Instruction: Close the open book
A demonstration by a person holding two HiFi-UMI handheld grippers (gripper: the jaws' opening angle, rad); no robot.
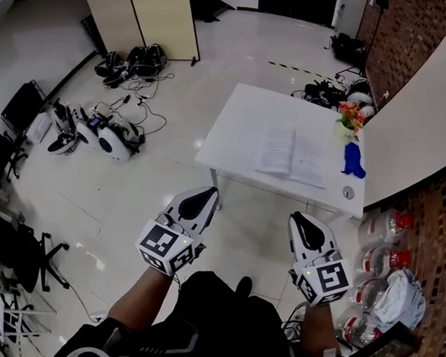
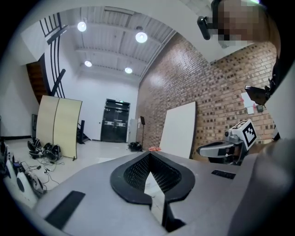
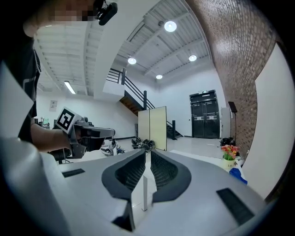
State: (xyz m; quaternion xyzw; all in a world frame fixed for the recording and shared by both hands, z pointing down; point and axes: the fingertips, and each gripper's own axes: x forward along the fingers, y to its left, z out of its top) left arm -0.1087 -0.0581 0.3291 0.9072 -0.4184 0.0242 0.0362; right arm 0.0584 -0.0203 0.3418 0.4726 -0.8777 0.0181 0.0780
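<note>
The open book (image 1: 291,154) lies flat on the white table (image 1: 241,123), pages up, near the table's front edge. Both grippers hang in the air short of the table, over the floor. My left gripper (image 1: 209,193) points at the table's front left corner with its jaws shut and nothing between them (image 2: 148,155). My right gripper (image 1: 297,217) is level with it to the right, jaws shut and empty (image 3: 146,152). Each gripper view shows the other gripper from the side: the right one (image 2: 226,147) and the left one (image 3: 87,133).
On the table's right end stand a vase of flowers (image 1: 349,117), a blue object (image 1: 352,160) and a small round item (image 1: 347,192). Water bottles (image 1: 383,257) lie on the floor at right. Gear with cables (image 1: 99,130) and chairs (image 1: 11,245) are at left.
</note>
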